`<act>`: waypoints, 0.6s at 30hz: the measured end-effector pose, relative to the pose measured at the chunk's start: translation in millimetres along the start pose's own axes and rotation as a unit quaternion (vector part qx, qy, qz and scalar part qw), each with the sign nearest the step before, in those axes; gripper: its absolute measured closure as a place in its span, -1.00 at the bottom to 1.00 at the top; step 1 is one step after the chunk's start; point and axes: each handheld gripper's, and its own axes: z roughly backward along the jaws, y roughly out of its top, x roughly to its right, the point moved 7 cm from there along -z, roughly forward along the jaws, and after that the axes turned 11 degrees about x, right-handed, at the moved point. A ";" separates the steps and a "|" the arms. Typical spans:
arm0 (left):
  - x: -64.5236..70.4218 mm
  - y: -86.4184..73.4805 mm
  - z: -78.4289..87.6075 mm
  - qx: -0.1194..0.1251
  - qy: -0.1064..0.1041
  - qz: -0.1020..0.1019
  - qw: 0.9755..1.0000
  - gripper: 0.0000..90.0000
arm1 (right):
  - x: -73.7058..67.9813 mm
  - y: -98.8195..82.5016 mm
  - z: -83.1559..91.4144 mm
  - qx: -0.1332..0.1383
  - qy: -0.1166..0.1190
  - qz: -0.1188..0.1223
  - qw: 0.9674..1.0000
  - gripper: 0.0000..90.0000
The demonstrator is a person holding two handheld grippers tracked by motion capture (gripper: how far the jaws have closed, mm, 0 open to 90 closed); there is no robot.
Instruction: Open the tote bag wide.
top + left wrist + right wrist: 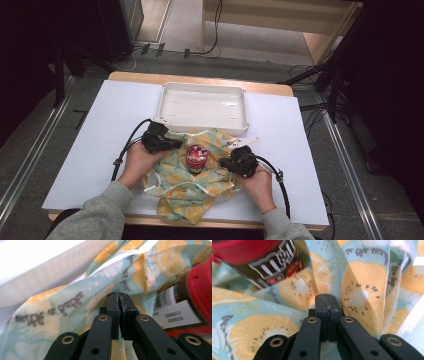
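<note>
White board (90, 150) laid over a wooden table (200, 78), set on a grey floor (30, 150) with metal rails running along both sides. Pale wooden furniture (280, 22) beyond, black cables (215, 30) trailing across the floor, dark corners left and right (nothing legible there). White tray (202, 107) at the far side of the board.

Fruit-printed cloth (192, 182) rumpled at the near middle of the board, just in front of the tray, with a red-lidded candy jar (196, 158) standing on it between the two hands. Left gripper (172, 144) at the cloth's left edge, right gripper (225, 163) at its right edge, jar between them.

Left gripper view: jaws pressed together, a fold of cloth (75, 297) pinched between the tips, jar (190, 297) cut off at the right edge. Right gripper view: jaws together against the cloth (362, 290); cloth between the pads hard to make out. Jar (262, 262) blurred, top cropped away.
</note>
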 end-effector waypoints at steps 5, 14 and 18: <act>7.9 4.5 6.0 0.011 -0.023 0.000 1.000 0.87 | -1.3 10.1 5.6 0.029 0.011 -0.004 1.000 1.00; 18.6 8.8 17.0 0.011 -0.039 -0.016 0.999 0.72 | -0.2 20.2 9.0 0.047 0.022 -0.005 0.999 0.96; 22.5 9.8 24.7 0.011 -0.044 -0.023 0.999 0.65 | -0.9 25.8 16.1 0.057 0.026 0.001 0.998 0.93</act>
